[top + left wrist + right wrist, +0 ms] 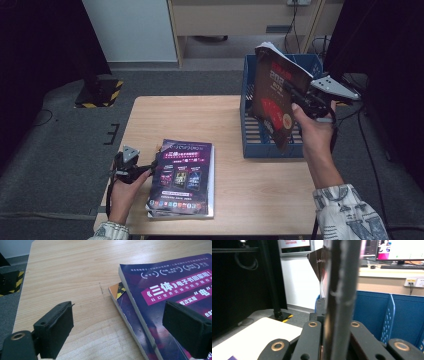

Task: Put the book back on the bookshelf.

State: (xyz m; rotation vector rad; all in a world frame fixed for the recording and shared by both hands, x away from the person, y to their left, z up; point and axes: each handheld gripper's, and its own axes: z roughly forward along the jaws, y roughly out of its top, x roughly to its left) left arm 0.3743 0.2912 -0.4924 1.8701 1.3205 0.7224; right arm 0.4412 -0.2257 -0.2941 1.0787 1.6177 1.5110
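With the left claw [150,166] gaping open beside the stack of purple glossy books [183,177] on the wooden surface [165,117], lower the dark red book [276,95], clamped upright in the closed right claw [295,101], edge-first into the blue slotted plastic rack [250,100].

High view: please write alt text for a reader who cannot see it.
The right gripper holds a dark book upright over a blue file rack. The open left gripper rests beside a stack of purple books on the wooden table.
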